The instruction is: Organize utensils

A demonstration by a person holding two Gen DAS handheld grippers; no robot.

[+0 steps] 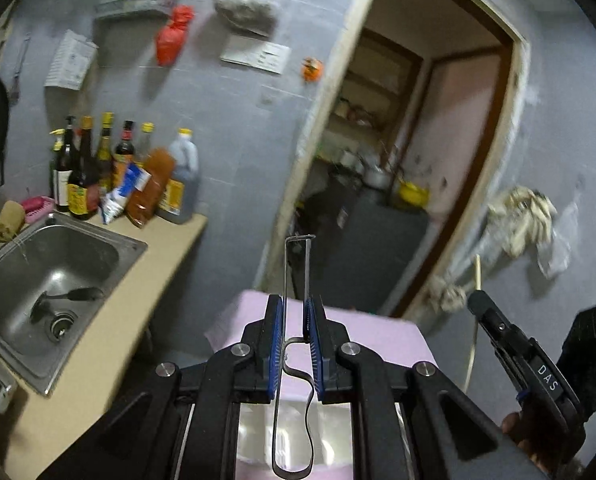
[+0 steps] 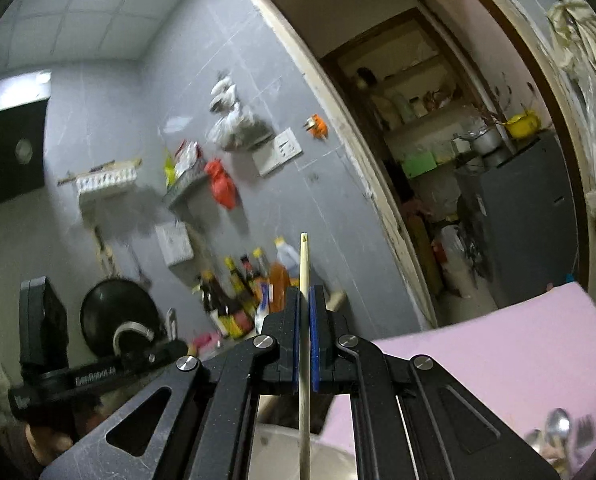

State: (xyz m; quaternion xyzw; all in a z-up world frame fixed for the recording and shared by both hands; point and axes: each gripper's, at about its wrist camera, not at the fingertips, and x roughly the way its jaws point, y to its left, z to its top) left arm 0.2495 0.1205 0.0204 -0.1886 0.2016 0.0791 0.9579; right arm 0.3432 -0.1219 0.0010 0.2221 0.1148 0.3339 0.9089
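Left wrist: left gripper (image 1: 296,312) jaws pinching wire utensil (image 1: 294,360); right gripper (image 2: 305,304) jaws pinching chopstick (image 2: 304,320).

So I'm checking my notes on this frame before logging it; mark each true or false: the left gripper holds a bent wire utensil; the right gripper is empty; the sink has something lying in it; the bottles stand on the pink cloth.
1. The left gripper holds a bent wire utensil. True.
2. The right gripper is empty. False: it is shut on a wooden chopstick.
3. Something lies in the sink. True: a dark utensil near the drain.
4. The sauce bottles stand on the pink cloth. False: they stand on the beige counter behind the sink.
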